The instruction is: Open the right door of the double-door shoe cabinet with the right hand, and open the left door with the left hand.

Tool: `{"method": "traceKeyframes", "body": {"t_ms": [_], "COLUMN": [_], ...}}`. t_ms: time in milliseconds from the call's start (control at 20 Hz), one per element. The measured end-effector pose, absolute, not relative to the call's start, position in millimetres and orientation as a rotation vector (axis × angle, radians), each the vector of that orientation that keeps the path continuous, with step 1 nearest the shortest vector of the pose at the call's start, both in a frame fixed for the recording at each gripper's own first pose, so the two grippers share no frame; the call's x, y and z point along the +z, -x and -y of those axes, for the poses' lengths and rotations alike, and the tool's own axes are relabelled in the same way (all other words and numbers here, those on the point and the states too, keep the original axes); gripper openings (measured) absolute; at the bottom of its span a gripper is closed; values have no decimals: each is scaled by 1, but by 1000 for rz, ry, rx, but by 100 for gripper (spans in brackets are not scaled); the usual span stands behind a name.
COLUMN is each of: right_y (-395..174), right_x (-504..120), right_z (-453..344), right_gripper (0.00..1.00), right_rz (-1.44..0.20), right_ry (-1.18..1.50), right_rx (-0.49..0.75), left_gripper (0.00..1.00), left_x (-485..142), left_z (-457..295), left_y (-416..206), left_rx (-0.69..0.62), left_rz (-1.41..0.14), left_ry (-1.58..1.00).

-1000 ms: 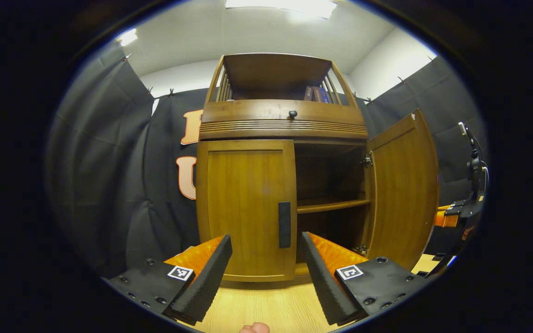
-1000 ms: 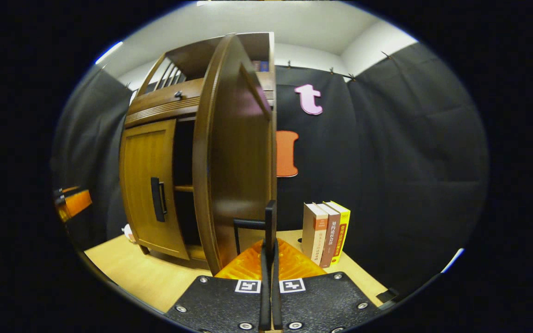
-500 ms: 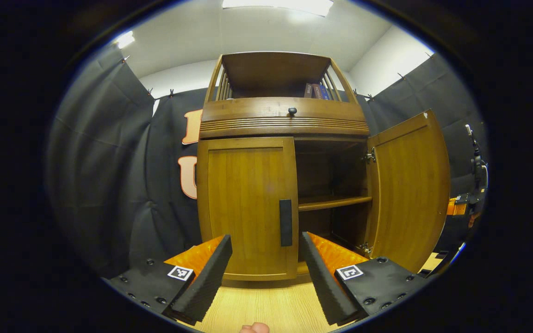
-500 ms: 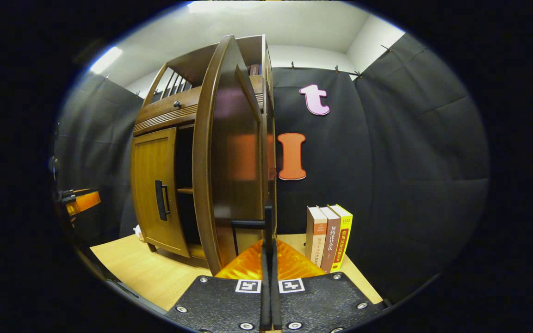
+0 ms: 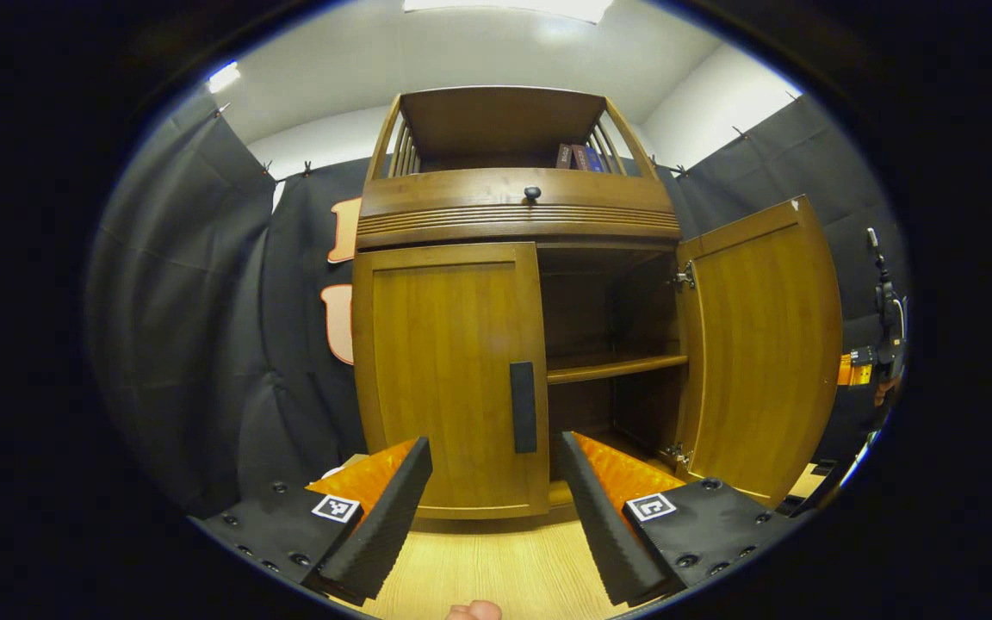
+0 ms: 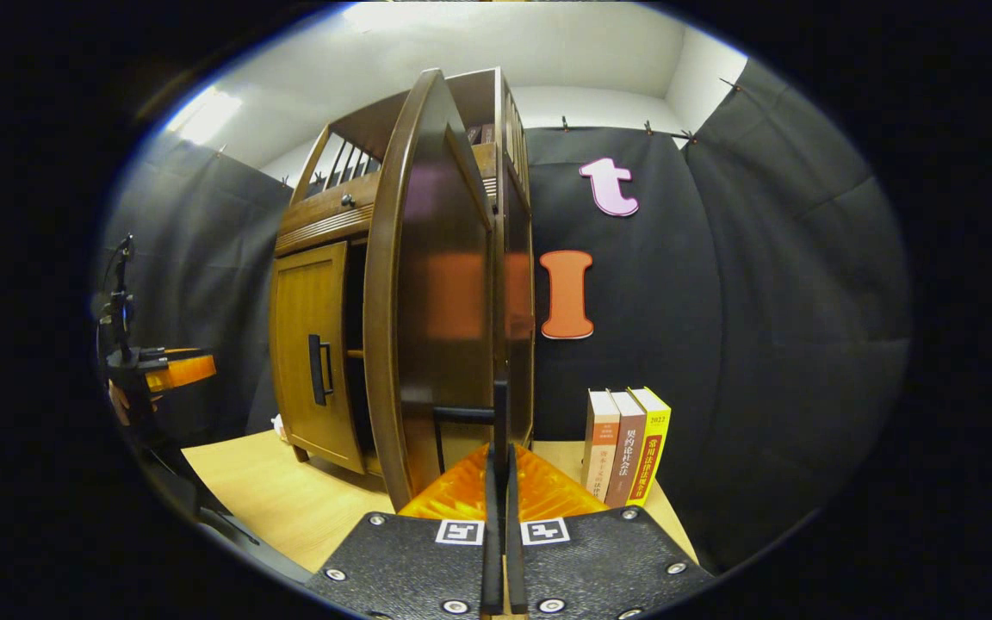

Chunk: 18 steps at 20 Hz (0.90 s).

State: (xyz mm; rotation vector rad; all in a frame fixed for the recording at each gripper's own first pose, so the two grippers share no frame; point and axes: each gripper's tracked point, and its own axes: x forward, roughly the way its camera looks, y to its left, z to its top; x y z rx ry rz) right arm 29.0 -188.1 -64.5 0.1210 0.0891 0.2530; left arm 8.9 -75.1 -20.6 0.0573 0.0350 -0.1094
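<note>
- Right door swung wide; right gripper fingers clamped on its handle.
- Left door closed; left gripper fingers spread, short of its handle.

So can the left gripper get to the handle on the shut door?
Probably yes. The left gripper is open and points at the handle on the left door, with bare tabletop between them and nothing in the way.
</note>
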Motion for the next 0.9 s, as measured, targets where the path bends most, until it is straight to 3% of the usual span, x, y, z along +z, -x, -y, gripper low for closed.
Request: {"method": "traceKeyframes", "body": {"t_ms": [100,150,550,600,650,700,750,800,850,900], "right_y": [-27,-22,28,37,43,50,54,56,57,58], "right_x": [-69,-72,-65,-58,-52,-48,-45,-40,-35,-34], "right_z": [188,189,205,204,203,199,196,195,193,194], "right_gripper": [7,2,2,8,1,2,4,14,12,25], "right_rz": [-86,-92,-66,-52,-49,-55,-61,-59,-51,-47], "right_ry": [-152,-132,-175,-177,-169,-161,-157,-154,-142,-124], "right_rx": [238,230,78,59,45,41,35,33,27,20], "left_gripper": [97,97,94,94,94,96,94,94,94,97], "left_x": [-18,-18,-33,-35,-36,-37,-39,-38,-36,-35], "left_z": [78,79,81,80,79,77,76,75,75,73], "left_y": [-10,-8,-16,-17,-19,-21,-26,-32,-38,-44], "left_rx": [-112,-112,-133,-133,-132,-132,-131,-133,-135,-136], "left_rz": [-24,-20,-41,-45,-48,-50,-51,-50,-44,-37], "left_ry": [-56,-54,-40,-43,-45,-45,-45,-45,-48,-55]}}
